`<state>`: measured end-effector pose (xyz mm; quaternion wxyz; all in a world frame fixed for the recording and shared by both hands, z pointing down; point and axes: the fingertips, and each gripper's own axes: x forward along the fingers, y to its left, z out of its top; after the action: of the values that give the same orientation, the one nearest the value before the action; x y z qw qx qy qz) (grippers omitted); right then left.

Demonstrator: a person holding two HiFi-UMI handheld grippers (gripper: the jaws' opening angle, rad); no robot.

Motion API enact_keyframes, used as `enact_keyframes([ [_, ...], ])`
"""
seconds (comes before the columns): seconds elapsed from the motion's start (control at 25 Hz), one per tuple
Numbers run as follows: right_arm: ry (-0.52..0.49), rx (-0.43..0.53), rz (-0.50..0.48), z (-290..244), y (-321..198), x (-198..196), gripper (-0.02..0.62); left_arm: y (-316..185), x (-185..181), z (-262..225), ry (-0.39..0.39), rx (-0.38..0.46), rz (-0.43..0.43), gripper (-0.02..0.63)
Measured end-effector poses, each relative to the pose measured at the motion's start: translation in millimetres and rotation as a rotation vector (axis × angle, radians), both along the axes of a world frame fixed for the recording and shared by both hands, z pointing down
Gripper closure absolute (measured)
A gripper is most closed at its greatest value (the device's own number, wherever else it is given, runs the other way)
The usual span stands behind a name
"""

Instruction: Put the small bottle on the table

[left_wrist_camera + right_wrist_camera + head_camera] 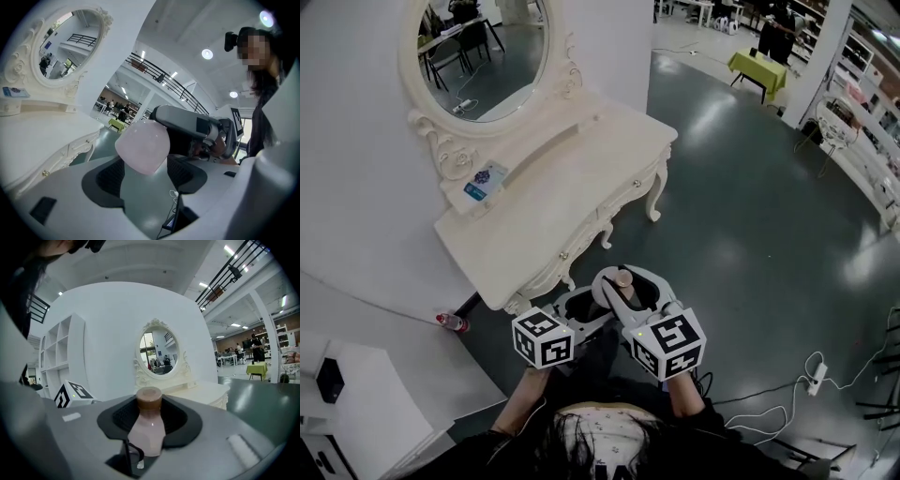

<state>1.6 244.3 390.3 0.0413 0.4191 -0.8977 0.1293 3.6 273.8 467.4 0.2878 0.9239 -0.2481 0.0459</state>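
Slip risk: right hand-held gripper point(150, 416) clamps the small bottle point(148, 432) mid-air, short of the desk point(591, 150) front edge; left hand-held gripper point(145, 180) gapes round its base and might nudge it free.

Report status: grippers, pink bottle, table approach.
Right gripper shut on small pink brown-capped bottle, upright. Left gripper open beneath its base. White dressing table ahead; only a blue-white card by its mirror.
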Motion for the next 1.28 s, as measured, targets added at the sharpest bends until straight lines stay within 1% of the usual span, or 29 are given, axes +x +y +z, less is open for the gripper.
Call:
enact_keyframes([
  [0.36, 0.016, -0.008, 0.048, -8, -112, -7, 0.451, -112, -8, -8, 0.011, -0.001, 0.054, 0.339],
  [0.52, 0.021, -0.011, 0.061, -10, -158, -18, 0.451, -158, -19, -11, 0.010, 0.001, 0.069, 0.339],
  [0.72, 0.039, -0.011, 0.053, -10, -206, -40, 0.451, -207, -39, -10, 0.017, -0.005, 0.071, 0.339],
  [0.92, 0.034, 0.001, 0.053, -10, -235, -58, 0.451, -236, -57, -10, 0.020, 0.009, 0.070, 0.339],
  [1.28, 0.053, -0.037, 0.032, -1, -268, -69, 0.451, -265, -66, -2, 0.051, -0.039, 0.039, 0.339],
])
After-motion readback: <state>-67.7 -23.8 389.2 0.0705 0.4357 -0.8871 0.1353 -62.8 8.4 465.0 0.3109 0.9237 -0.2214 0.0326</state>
